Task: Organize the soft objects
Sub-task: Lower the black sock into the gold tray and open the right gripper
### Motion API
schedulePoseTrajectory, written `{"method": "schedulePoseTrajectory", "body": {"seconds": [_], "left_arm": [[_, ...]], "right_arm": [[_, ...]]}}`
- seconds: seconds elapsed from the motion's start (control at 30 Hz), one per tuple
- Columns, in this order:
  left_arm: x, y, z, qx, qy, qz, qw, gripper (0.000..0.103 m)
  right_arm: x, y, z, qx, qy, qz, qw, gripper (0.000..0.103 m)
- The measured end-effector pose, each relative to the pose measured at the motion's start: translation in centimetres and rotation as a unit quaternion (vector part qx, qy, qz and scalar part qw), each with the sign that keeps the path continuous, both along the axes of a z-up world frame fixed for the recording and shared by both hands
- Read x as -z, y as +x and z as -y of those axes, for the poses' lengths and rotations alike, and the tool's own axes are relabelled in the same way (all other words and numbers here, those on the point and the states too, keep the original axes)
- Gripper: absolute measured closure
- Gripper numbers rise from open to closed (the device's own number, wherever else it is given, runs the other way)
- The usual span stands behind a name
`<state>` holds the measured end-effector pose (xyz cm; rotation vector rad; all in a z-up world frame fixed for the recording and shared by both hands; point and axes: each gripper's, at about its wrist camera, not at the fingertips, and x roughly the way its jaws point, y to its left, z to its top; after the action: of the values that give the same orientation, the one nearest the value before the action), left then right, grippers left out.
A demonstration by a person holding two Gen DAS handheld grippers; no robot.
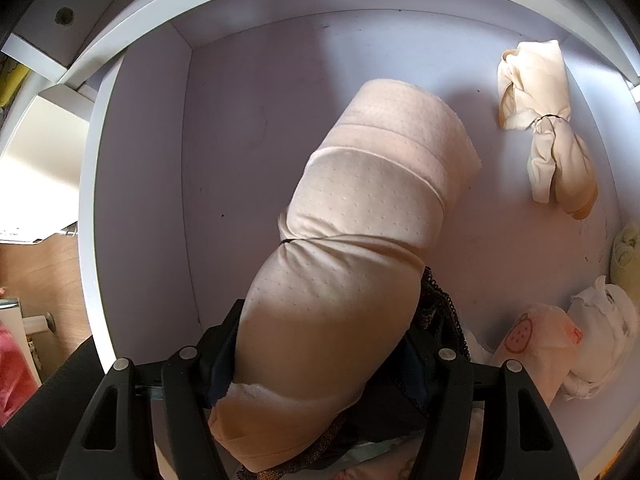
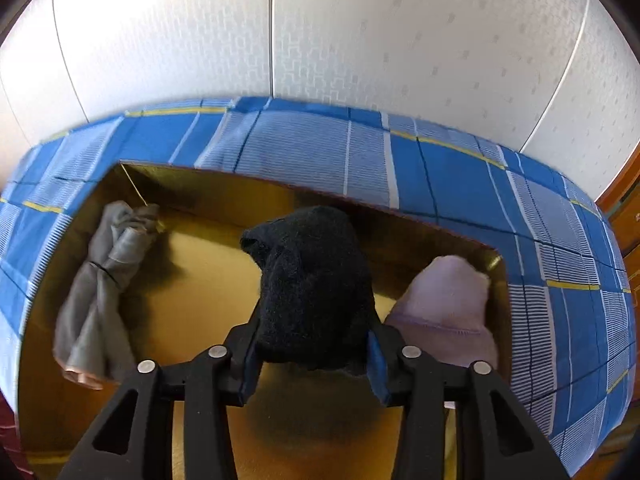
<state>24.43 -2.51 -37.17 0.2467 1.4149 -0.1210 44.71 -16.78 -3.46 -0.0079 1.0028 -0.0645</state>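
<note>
Overhead, a soft, light beige roll [image 1: 344, 264] is pinched mid-body by the left tongs [image 1: 320, 364] above the white drawer [image 1: 136, 200]; a black sock [image 2: 316, 288], squashy, is gripped by the right tongs [image 2: 314, 360] over the gold box [image 2: 200, 264].

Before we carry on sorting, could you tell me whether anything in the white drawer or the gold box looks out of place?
Nothing stands out: the tied cream cloth bundle lies in the white drawer, and the banded grey cloth roll lies in the gold box.

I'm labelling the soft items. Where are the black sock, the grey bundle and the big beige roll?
black sock [image 2: 316, 280]: right wrist view, knit middle.
grey bundle [image 2: 100, 292]: right wrist view, below its tie.
beige roll [image 1: 360, 216]: left wrist view, dotted middle.
</note>
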Motion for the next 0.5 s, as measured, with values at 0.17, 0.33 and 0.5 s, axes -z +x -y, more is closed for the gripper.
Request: {"method": "schedulePoseTrajectory", "body": {"seconds": [0.17, 0.33, 0.5], "left_arm": [[-0.1, 0.1, -0.2, -0.004, -0.002, -0.001, 1.0, 0.036], [-0.1, 0.2, -0.3, -0.003, -0.002, -0.002, 1.0, 0.036], [-0.1, 0.2, -0.4, -0.004, -0.002, -0.002, 1.0, 0.035]], "right_arm": [[0.4, 0.1, -0.7, -0.027, -0.019, 0.002, 0.999, 0.047], [-0.6, -1.0, 0.1, -0.028, 0.013, 0.012, 0.999, 0.046], [-2.6, -3.1, 2.3, -0.02, 0.064, 0.043, 0.997, 0.046]]}}
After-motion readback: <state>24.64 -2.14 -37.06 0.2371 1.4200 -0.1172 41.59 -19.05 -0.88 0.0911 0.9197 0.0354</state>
